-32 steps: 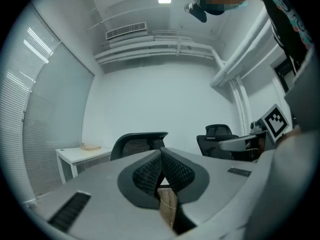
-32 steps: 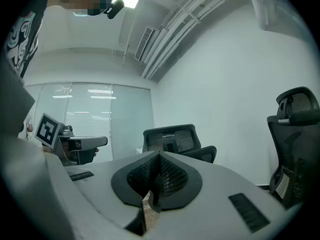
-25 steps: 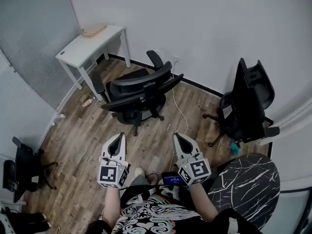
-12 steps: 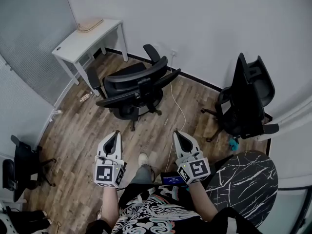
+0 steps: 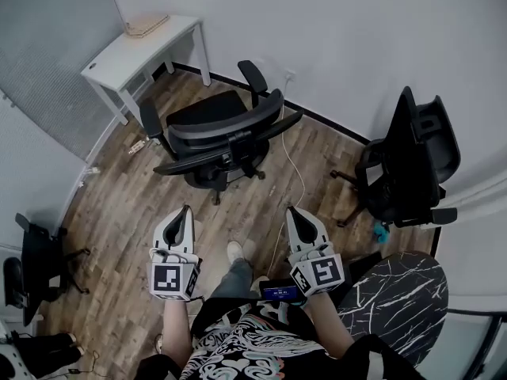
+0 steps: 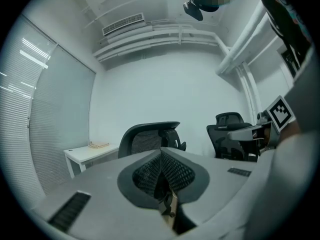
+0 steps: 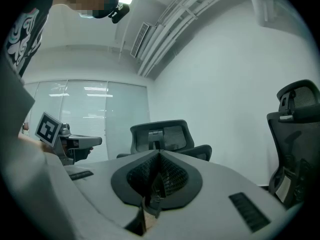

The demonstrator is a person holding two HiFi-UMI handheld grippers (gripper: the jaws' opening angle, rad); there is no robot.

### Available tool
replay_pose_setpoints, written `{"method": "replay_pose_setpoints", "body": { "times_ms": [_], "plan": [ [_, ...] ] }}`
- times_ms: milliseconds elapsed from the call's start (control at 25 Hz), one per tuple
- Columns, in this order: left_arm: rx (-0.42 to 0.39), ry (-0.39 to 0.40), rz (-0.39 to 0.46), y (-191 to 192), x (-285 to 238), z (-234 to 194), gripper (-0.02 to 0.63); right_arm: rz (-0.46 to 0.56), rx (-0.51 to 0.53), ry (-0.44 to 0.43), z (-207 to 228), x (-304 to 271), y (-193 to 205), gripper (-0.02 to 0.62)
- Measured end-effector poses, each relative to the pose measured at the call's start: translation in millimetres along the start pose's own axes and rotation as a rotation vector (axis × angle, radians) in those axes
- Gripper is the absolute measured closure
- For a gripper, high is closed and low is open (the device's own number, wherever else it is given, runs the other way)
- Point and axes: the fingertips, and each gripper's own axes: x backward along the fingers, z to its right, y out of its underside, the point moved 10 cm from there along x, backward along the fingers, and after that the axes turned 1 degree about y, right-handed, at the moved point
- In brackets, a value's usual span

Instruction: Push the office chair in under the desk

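**Facing the chair, both tongs empty**

The office chair (image 5: 222, 133) stands near the desk (image 5: 135, 46), not under it, backrest toward the person. The left gripper (image 5: 186, 210) and right gripper (image 5: 291, 211) have jaws together, holding nothing, well short of it. It likely rolls easily on castors but swivels — push the stiff backrest top evenly.

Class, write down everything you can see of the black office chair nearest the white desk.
The chair is black, with a flat seat, a curved mesh-looking back, two armrests and a spoked base. It stands upright on the wood floor, seat toward the desk but not under it, back toward the person. Nothing but the floor seems to touch it.
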Motion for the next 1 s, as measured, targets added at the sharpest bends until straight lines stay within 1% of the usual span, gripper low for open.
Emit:
{"method": "replay_pose_setpoints", "body": {
  "times_ms": [120,200,320,480,640,800,1000],
  "plan": [
    [0.016,-0.001,0.015,3,-17,-16,0.577,0.026,-0.009,0.006,5,-19,-2,0.580],
    [0.004,-0.005,0.015,4,-31,-24,0.577,0.028,-0.022,0.008,12,-32,-3,0.580],
    [-0.029,-0.008,0.005,1,-49,-36,0.577,0.010,-0.010,-0.005,17,-56,-4,0.580],
    [-0.050,0.001,-0.001,5,-67,-51,0.577,-0.009,0.000,-0.026,19,-86,-3,0.580],
    [-0.045,-0.019,-0.012,8,-84,-67,0.577,-0.035,0.019,-0.049,16,-112,0,0.580],
    [-0.073,0.020,-0.004,16,-96,-76,0.577,-0.063,0.022,-0.050,15,-132,5,0.579],
    [-0.130,0.051,-0.035,22,-105,-86,0.577,-0.089,0.049,-0.048,14,-152,8,0.580]
  ]
}}
